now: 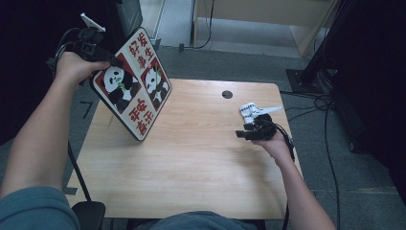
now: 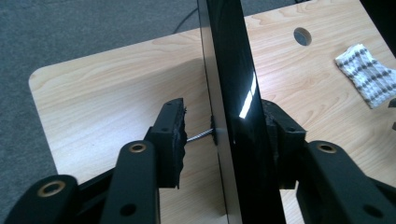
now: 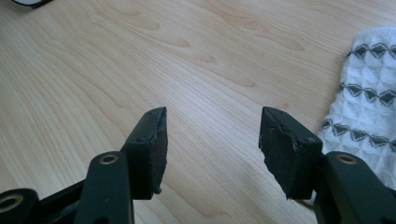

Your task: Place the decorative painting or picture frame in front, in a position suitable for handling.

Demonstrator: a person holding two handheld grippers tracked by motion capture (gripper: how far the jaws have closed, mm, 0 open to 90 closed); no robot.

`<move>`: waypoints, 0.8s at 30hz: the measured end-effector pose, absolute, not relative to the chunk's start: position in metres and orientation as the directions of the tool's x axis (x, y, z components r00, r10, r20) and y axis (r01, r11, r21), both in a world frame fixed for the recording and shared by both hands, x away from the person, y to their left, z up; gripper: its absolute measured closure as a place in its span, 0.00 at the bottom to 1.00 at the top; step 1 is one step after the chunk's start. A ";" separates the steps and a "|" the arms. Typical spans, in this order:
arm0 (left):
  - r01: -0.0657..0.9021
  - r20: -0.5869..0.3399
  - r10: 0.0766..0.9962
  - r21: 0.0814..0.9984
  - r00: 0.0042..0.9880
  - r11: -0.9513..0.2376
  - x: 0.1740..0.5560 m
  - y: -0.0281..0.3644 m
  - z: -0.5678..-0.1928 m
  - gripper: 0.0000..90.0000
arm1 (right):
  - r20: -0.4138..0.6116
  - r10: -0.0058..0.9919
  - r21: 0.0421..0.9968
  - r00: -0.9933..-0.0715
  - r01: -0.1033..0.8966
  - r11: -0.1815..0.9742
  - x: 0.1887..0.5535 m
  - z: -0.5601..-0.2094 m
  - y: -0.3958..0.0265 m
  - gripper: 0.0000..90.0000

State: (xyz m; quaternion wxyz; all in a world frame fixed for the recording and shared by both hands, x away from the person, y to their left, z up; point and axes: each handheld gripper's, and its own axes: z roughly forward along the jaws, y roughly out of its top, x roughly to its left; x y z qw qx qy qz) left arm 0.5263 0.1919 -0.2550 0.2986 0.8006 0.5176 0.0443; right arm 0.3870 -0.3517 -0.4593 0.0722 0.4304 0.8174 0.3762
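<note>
Panda board count first: we've got one of it, a flat sign with two pandas and red characters on its face, plus one white patterned cloth and two grippers. It stands tilted on its lower corner on the wooden counter, toward the left half, with its top edge up at our left gripper.

Looking along the left gripper, we see the board edge-on between the jaws: the right-hand pad sits against its glossy black back, while the other pad stands a bit off the front (so not a full clamp on both sides as far as we can tell). A short bit of wire pokes out from the board's edge toward that free pad.

Our right gripper rests over the right side of the counter, well apart from the board, jaws apart with nothing between them. The cloth lies just beside it. A round cable hole sits near the counter's far edge. Nothing stands between the two grippers except bare wood.
</note>
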 end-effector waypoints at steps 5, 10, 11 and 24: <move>0.804 -0.231 0.844 0.498 0.484 -0.325 0.532 0.187 -0.254 0.69 | 0.214 0.766 0.679 -0.606 0.656 0.330 0.388 -0.459 -0.356 0.48; 0.810 -0.239 0.835 0.475 0.495 -0.344 0.537 0.184 -0.254 0.74 | 0.210 0.766 0.670 -0.608 0.660 0.340 0.389 -0.461 -0.356 0.48; 0.811 -0.240 0.828 0.460 0.506 -0.363 0.538 0.183 -0.254 0.79 | 0.208 0.767 0.667 -0.608 0.661 0.343 0.390 -0.462 -0.356 0.48; 0.856 -0.239 0.863 0.396 0.445 -0.332 0.538 0.172 -0.248 0.89 | 0.206 0.770 0.659 -0.603 0.668 0.347 0.391 -0.465 -0.359 0.47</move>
